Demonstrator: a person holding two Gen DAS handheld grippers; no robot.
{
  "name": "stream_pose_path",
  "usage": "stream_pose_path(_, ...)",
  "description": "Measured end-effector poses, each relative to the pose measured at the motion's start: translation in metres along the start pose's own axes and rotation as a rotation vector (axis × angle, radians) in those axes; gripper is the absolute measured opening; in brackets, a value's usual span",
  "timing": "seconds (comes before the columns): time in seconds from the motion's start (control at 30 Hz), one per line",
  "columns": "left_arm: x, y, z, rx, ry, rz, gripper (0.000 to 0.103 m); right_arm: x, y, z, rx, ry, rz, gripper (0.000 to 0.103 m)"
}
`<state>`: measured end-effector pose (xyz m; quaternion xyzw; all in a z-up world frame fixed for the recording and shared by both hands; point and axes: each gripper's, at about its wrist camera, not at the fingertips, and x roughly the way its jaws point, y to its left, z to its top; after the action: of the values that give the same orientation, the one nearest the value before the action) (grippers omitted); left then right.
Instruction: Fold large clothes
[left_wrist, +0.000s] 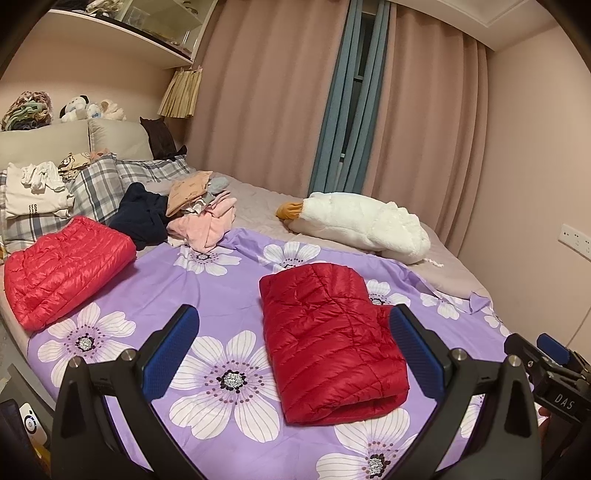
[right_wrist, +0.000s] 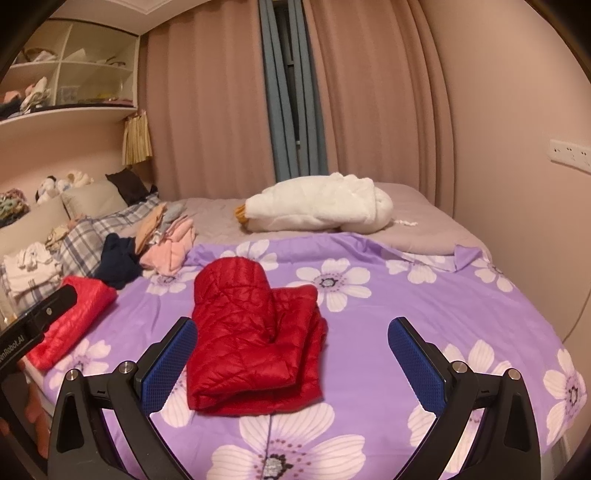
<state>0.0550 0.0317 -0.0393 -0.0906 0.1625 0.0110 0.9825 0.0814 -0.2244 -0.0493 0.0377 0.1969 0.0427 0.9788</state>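
Fingers of the left gripper (left_wrist: 293, 354) and right gripper (right_wrist: 291, 358) are spread, empty, above the folded dark red jacket (left_wrist: 328, 343); folding seems finished, next probably carry it left beside the folded light red jacket (left_wrist: 66, 266).

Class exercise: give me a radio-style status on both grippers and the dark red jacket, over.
Left gripper open, empty. Right gripper open, empty. Dark red jacket folded, lying on the purple floral sheet, untouched. Nothing blocking it; lighter red jacket folded off to the left.

Two folded red jackets (left_wrist: 332, 343) (left_wrist: 66, 266), one white plush goose (left_wrist: 365, 225), two grippers (left_wrist: 291, 354) (right_wrist: 291, 358).
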Motion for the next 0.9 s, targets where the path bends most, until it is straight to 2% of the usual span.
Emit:
stream_pose_path(0.2,-0.001,0.000,-0.001,0.007,-0.001,0.016,0.103,0.001,0.004,0.000,-0.008,-0.001,0.002,0.102)
stream_pose_path(0.5,-0.001,0.001,0.000,-0.015,0.005,-0.001,0.103,0.002,0.010,0.001,-0.008,0.003,0.013,0.102)
stream_pose_path(0.9,-0.003,-0.005,-0.001,0.033,0.013,0.000,0.103,0.006,0.014,0.001,-0.021,0.010,0.012,0.102)
